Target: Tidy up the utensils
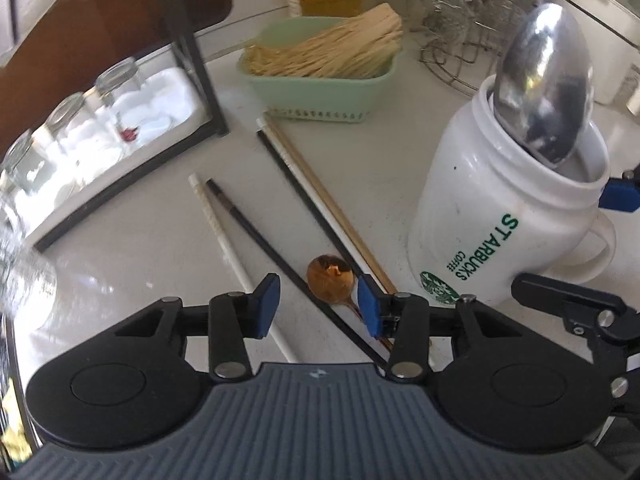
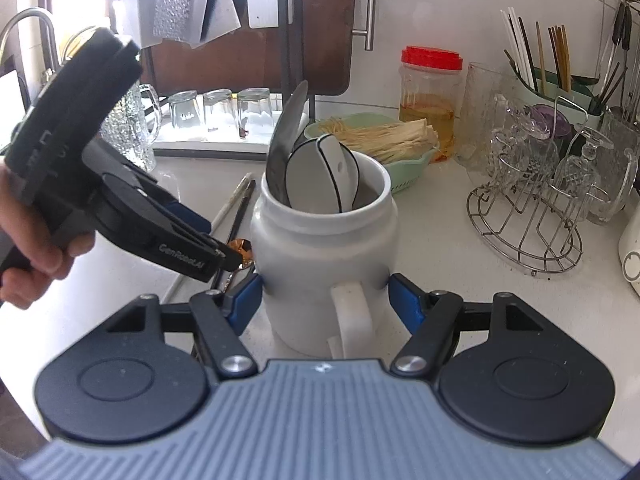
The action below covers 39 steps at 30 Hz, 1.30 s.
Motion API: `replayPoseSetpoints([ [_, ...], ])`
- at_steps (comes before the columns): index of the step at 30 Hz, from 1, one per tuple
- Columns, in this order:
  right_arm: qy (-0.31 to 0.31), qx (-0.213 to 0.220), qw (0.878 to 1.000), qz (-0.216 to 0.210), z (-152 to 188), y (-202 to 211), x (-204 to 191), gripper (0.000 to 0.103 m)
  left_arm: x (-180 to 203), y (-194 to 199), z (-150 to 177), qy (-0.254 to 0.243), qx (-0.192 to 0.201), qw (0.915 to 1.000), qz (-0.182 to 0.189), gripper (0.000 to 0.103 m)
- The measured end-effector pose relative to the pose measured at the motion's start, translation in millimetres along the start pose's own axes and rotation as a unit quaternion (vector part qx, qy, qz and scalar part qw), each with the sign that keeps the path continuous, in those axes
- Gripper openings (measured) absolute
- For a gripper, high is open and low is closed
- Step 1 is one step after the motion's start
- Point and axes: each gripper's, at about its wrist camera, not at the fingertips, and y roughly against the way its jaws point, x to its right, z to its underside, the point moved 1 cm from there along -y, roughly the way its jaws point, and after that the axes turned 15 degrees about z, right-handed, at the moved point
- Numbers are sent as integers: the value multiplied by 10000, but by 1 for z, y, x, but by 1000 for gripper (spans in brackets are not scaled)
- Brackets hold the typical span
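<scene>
Mug (image 2: 320,248): glossy white Starbucks ceramic, squat with a narrowed neck, clamped at both sides by your right gripper (image 2: 325,300) | steel spoon (image 1: 544,92) and white ladle (image 2: 320,176) stand inside | left gripper (image 1: 318,304): blue pads half apart, empty, over a round coppery spoon (image 1: 330,280) on the smooth white counter (image 1: 140,248) | chopsticks (image 1: 304,208): slim black, white and gold sticks lying loose beside it.

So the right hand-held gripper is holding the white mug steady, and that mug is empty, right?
Not empty. The white mug holds a large metal spoon and a white ceramic spoon, as the right wrist view shows. The right hand-held gripper does grip it.
</scene>
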Motion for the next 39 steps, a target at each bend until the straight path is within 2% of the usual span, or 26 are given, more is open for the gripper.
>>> replayPoseSetpoints([
  [7,-29,-82,9999,-86,-2,-4,3,73,9,-16,-7,-871,-326,9956,105,44],
  [11,-24,-118,9999,-112,-4,-6,3,74,9,-20,-11,-975,-410,9941,251,39],
  [13,-51,-135,9998,-112,-4,-7,3,75,8,-21,-13,-933,-437,9942,319,34],
  [25,-167,-179,9997,-4,-6,-11,-1,80,-1,-18,-10,-424,-387,9977,368,33],
  [35,87,-124,9998,136,-12,-21,-10,89,6,19,5,192,85,9994,272,33],
  [36,108,-119,9998,131,-12,-23,-10,90,7,25,6,243,161,9993,234,9],
  [37,115,-117,9998,126,-12,-23,-10,90,8,29,7,304,194,9991,204,2],
  [39,123,-106,9998,101,-13,-25,-10,90,7,39,10,441,341,9983,186,2],
])
